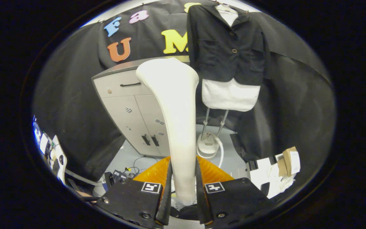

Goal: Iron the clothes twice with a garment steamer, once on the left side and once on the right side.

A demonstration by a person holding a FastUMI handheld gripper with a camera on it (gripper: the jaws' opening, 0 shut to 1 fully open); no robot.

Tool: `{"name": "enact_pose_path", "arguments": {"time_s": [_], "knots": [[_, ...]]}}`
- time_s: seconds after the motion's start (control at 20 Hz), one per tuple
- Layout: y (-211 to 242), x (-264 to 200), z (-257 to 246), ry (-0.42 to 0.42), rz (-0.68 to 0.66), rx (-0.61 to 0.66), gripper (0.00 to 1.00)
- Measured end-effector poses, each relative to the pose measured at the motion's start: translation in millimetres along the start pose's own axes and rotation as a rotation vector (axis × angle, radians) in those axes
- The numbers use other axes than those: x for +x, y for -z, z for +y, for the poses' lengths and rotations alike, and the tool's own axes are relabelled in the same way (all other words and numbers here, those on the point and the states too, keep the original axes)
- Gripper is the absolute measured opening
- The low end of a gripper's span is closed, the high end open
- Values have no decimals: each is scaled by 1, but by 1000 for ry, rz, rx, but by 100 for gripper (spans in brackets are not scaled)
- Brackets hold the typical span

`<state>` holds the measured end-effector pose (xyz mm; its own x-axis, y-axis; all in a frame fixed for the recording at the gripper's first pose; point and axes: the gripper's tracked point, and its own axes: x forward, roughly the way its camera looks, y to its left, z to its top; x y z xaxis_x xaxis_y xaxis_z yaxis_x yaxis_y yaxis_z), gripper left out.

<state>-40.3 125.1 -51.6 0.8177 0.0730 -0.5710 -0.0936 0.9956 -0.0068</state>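
- Your gripper (183, 178) clamps a plain white garment steamer (176, 105).
- You face a solid black jacket (227, 47) with dark buttons, on a white form (230, 93).
- The cabinet (129, 105) is pale grey with black handles.

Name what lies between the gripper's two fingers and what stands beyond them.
In the gripper view, the garment steamer's handle sits clamped between the gripper fingers; beyond hangs the black jacket.
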Motion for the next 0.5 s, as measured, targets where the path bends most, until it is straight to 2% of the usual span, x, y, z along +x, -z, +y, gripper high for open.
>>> {"name": "enact_pose_path", "arguments": {"time_s": [0.5], "knots": [[6,0,8,-17,-7,7,37]]}}
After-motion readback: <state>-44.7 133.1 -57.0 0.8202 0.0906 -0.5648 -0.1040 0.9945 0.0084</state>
